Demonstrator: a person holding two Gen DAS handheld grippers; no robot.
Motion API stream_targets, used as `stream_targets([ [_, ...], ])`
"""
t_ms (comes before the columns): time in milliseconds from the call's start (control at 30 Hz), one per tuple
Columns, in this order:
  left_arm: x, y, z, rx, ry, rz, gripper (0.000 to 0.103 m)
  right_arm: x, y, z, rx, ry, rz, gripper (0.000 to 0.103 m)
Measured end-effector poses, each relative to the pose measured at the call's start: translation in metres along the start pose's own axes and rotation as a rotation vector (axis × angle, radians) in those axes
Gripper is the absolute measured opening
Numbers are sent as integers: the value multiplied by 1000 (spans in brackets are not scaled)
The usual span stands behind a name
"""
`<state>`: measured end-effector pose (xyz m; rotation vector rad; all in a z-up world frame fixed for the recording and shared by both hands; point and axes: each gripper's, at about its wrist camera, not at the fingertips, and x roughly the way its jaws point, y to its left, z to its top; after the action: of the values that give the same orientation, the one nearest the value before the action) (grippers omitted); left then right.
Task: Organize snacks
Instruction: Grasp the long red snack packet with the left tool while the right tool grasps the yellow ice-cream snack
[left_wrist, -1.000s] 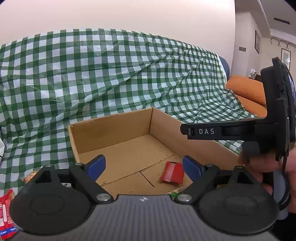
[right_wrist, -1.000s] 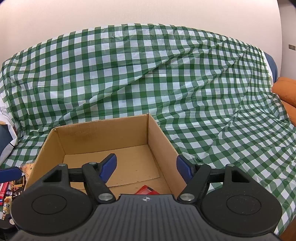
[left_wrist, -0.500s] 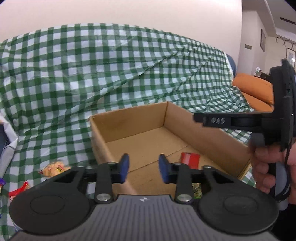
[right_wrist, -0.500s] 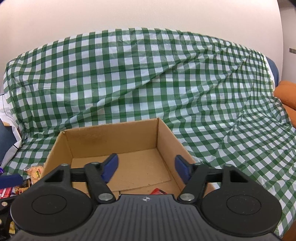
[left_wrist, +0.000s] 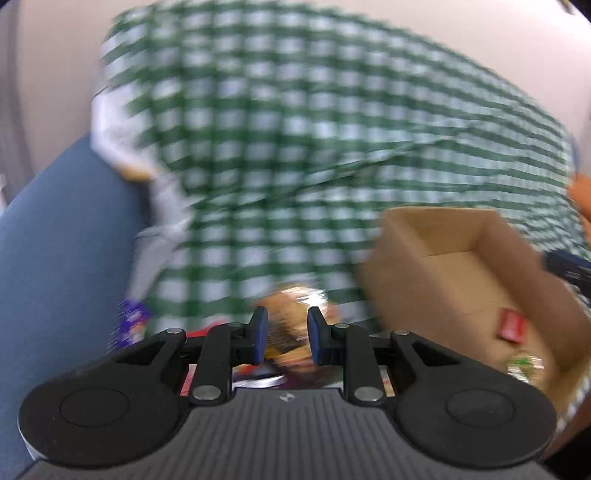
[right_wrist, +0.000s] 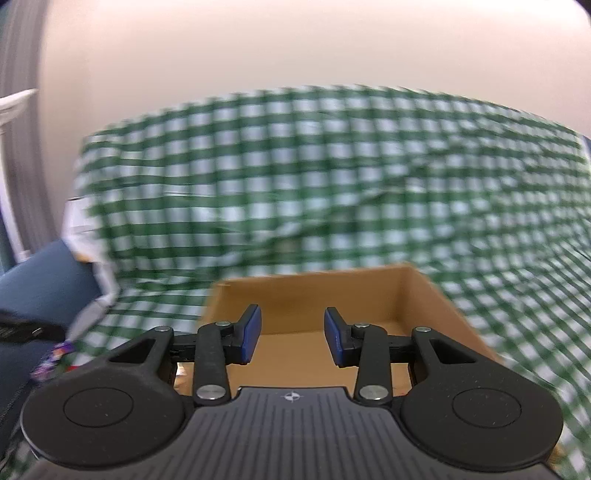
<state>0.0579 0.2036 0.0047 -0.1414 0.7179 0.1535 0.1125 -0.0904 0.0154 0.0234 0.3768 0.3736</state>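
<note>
Both views are motion-blurred. My left gripper hovers over loose snacks on the green checked cloth. Its jaws are closing to a narrow gap, with nothing pressed between the pads. An orange-yellow snack bag lies just beyond the fingertips. The cardboard box sits to the right and holds a red packet and a greenish packet. My right gripper points at the near side of the cardboard box. Its jaws are also closing, and the space between them is empty.
A purple packet lies at the left by the blue sofa arm. The same purple packet shows low left in the right wrist view. More wrappers sit under the left gripper. An orange cushion is far right.
The left gripper swung left, away from the box and over the loose snacks, and its jaws narrowed from wide. The right gripper's jaws narrowed too, and it shifted left.
</note>
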Motion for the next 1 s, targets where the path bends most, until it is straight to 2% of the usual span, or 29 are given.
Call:
stream_targets([
  [33,8,13,-5,-42,30,16,26,0,10,-1,-18,-3,52,40],
  [100,29,40,-11,-164,180,62,27,1,29,-2,-37,9,140,40],
  [167,43,64,-17,-297,261,81,31,4,51,-1,-50,34,224,41],
  [300,62,89,-20,-463,318,78,39,24,105,-1,-73,166,409,43],
  [333,63,91,-21,-478,321,91,43,31,120,-4,-95,206,442,43],
  [367,65,94,-21,-485,323,108,51,38,138,-10,-122,244,461,43],
  [467,72,92,-21,-473,342,140,61,59,168,-35,-169,308,475,43],
  [567,82,85,-23,-427,373,164,70,82,183,-62,-190,404,438,43],
  [633,89,79,-24,-390,384,172,73,96,188,-73,-213,463,419,43],
  [700,96,74,-24,-348,396,182,82,103,191,-79,-211,488,395,43],
  [800,108,59,-26,-258,427,193,87,111,190,-85,-194,543,394,43],
  [867,114,49,-28,-179,437,221,86,111,192,-92,-191,574,394,43],
  [933,118,41,-31,-112,449,243,81,110,194,-94,-205,576,397,42],
  [1000,117,38,-32,-66,451,259,64,105,194,-95,-228,570,397,31],
])
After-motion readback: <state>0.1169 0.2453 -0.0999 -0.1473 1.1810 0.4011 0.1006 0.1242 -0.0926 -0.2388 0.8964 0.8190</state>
